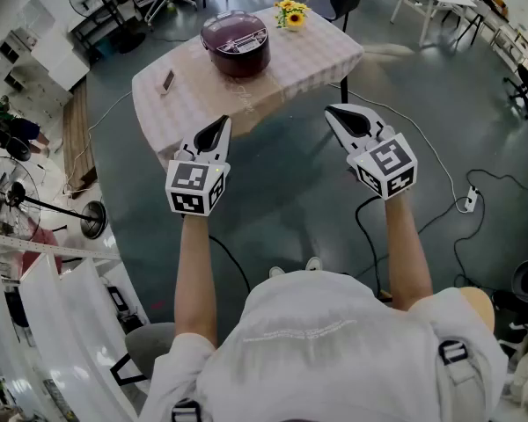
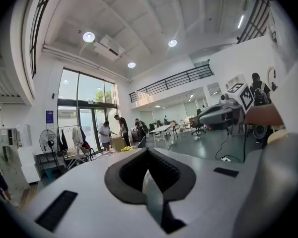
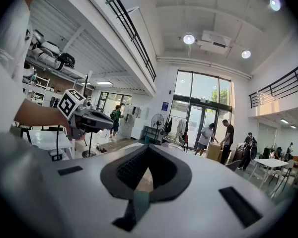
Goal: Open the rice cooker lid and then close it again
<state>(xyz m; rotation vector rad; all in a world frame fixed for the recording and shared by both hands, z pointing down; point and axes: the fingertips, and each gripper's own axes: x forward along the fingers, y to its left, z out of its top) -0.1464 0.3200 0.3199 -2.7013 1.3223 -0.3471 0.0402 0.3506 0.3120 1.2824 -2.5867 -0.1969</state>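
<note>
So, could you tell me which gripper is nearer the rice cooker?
Left. The left gripper is held by the table's near edge, almost straight before the rice cooker; the right gripper hangs over the floor, off toward the table's right corner.

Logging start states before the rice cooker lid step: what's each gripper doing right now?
Left gripper: closed, holding nothing.
Right gripper: closed, holding nothing.

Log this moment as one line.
left gripper: shut, empty | right gripper: shut, empty | cooker: on table, lid down, untouched
</note>
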